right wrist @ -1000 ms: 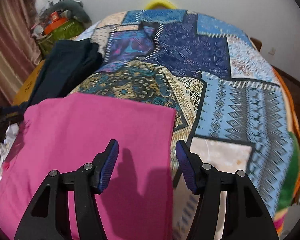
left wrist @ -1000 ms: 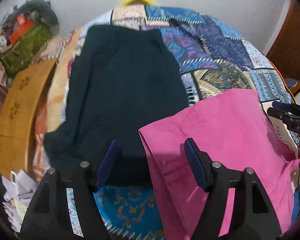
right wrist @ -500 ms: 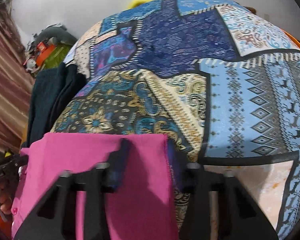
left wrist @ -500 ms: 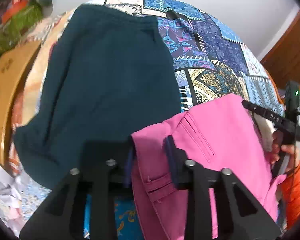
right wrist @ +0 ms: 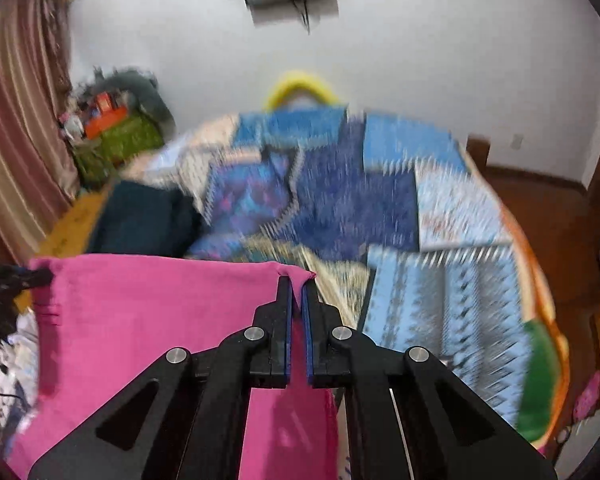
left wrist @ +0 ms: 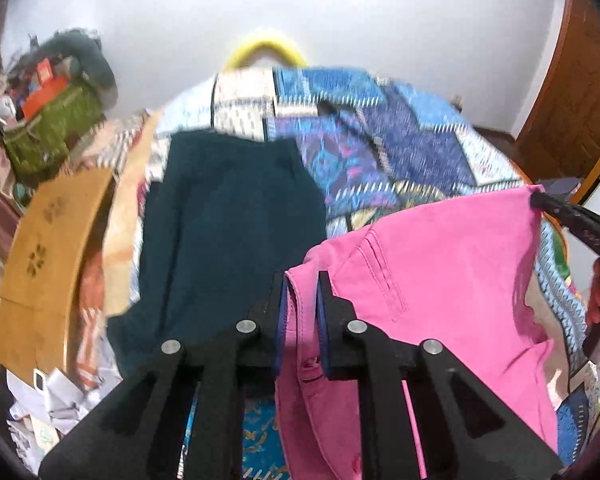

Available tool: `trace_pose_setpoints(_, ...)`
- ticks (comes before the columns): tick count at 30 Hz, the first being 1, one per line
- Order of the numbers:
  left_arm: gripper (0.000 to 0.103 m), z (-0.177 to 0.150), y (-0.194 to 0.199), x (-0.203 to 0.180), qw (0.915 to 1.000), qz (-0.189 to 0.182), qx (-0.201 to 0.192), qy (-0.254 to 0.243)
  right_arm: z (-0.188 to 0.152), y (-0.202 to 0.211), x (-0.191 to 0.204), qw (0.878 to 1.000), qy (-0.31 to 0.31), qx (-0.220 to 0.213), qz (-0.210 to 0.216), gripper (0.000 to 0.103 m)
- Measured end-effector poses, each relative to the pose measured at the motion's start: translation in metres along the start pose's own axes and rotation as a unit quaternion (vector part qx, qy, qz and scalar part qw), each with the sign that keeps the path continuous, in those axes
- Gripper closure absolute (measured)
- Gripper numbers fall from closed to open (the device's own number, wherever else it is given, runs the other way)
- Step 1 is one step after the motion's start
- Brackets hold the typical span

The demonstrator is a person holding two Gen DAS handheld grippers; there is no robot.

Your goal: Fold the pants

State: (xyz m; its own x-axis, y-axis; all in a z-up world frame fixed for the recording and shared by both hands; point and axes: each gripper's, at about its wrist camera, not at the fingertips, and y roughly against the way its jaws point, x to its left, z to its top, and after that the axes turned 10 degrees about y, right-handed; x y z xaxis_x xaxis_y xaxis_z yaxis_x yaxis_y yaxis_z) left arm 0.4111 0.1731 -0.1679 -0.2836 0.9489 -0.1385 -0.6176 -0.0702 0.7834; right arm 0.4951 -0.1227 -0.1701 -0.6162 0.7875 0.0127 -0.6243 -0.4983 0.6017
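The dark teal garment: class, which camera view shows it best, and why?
The left wrist view: the dark teal garment lies spread across the patterned bedspread, nearly whole. The right wrist view catches only a blurred corner behind the pink pants.

Bare patchwork bedspread (right wrist: 388,208) open across the far and right parts of the bed, room there to pass. Dark garment (left wrist: 228,224) spread along the left edge, just beside the pink pants (left wrist: 440,264) hanging at the near edge between both grippers. Cardboard box (left wrist: 44,264) close off the left edge, green bag (left wrist: 48,136) beyond it by the wall. Yellow hoop (right wrist: 298,84) behind the far edge.
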Motion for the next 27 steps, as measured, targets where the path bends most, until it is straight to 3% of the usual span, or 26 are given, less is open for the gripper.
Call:
trace_pose_setpoints(5,0.089,0.004,0.034,0.0,0.9995,-0.012,-0.03,-0.002,0.013,0.048,0.01,0.999,0.004,-0.045,0.002,0.099)
trace_pose_setpoints(9,0.09,-0.005,0.051,-0.003,0.9993,-0.021,-0.03,-0.001,0.004,0.065,0.016,0.999,0.009,-0.049,0.0,0.099)
trace_pose_setpoints(20,0.09,-0.081,0.1,-0.02,0.997,0.002,-0.023,-0.073,-0.048,0.114,0.028,1.0,0.015,-0.012,0.023,0.099)
trace_pose_setpoints(27,0.09,-0.123,0.126,-0.023,0.9961,-0.004,-0.02,-0.086,-0.084,0.145,0.035,0.999,-0.011,-0.007,0.035,0.099)
